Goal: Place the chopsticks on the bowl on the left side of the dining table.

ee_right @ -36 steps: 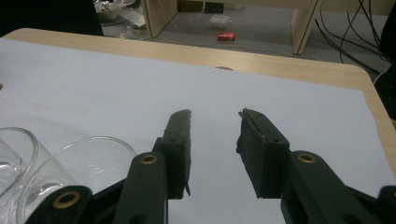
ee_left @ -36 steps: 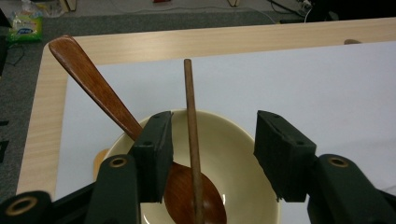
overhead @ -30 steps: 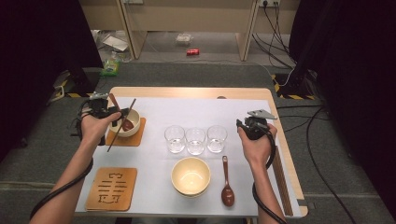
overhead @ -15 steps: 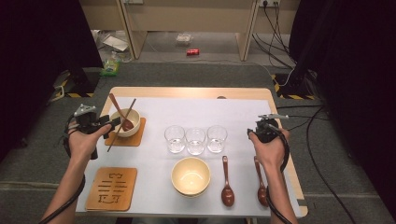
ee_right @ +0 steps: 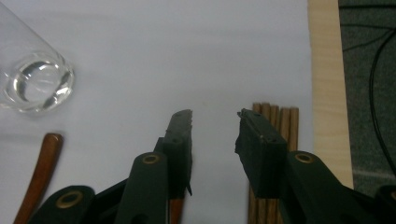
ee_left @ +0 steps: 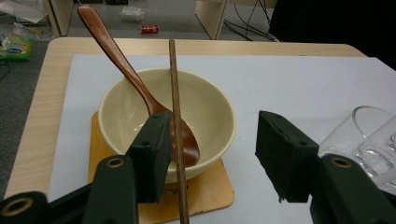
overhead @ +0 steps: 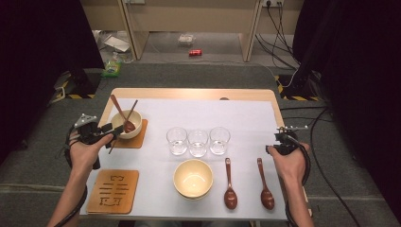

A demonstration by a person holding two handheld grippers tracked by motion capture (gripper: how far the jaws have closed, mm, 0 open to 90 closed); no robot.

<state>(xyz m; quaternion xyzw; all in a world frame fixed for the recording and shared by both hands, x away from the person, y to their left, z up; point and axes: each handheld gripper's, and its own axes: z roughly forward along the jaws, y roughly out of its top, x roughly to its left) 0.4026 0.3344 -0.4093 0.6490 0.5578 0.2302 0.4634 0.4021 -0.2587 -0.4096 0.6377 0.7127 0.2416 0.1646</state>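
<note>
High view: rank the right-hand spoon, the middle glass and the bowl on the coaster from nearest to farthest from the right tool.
From the right tool:
1. Right-hand spoon, just beside it, toward the table's middle.
2. Middle glass, at the table's centre.
3. Bowl on the coaster, far across, by the left tool.

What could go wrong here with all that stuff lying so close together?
The left gripper is open beside a chopstick that leans on the bowl; a nudge might knock it off or tip the bowl. The right gripper is near the chopstick bundle at the table edge, so they could roll off.
</note>
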